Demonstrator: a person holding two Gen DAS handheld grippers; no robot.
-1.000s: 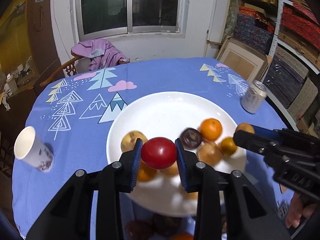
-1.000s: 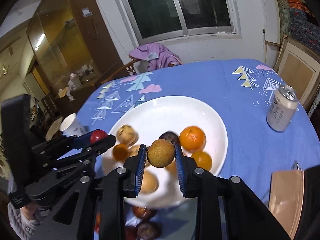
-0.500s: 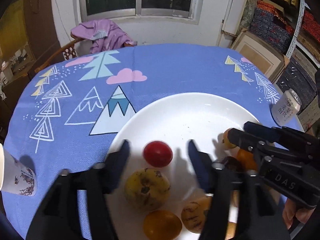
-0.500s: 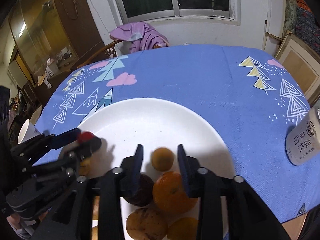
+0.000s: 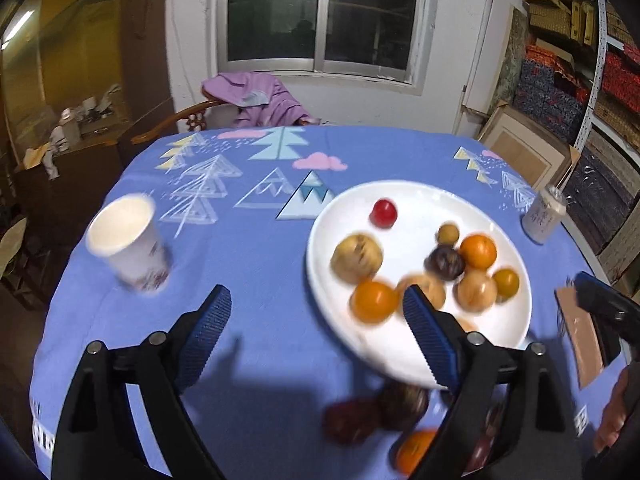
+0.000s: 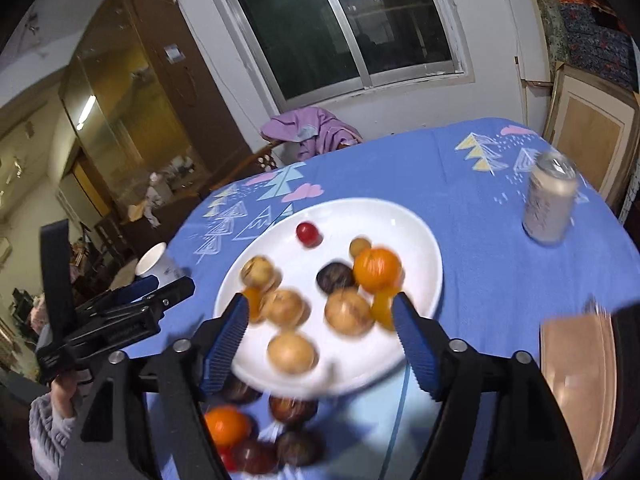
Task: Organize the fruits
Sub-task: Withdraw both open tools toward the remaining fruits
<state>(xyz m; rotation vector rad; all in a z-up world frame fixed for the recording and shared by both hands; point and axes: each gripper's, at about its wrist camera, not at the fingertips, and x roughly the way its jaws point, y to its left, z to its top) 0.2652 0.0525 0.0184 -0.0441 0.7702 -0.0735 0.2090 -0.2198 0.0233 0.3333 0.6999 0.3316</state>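
A white plate (image 5: 400, 200) (image 6: 416, 236) on the blue tablecloth holds several fruits: a small red fruit (image 5: 384, 212) (image 6: 308, 233), a small brown fruit (image 5: 447, 233) (image 6: 359, 246), oranges (image 5: 478, 251) (image 6: 376, 266), a dark plum (image 5: 445, 263) and yellow-brown pears (image 5: 356, 258). More loose fruits (image 5: 376, 412) (image 6: 256, 432) lie on the cloth in front of the plate. My left gripper (image 5: 316, 336) is open and empty, near the plate's left front edge. My right gripper (image 6: 320, 344) is open and empty above the plate's near rim.
A paper cup (image 5: 128, 244) (image 6: 154, 264) stands left of the plate. A drink can (image 5: 544, 216) (image 6: 550, 200) stands to the right. A brown card (image 6: 576, 364) lies at the right front. A chair with purple cloth (image 5: 256, 96) is behind the table.
Both grippers let go of their fruits, the red one and the small brown one, onto the plate, opened wide and pulled back toward the near table edge.
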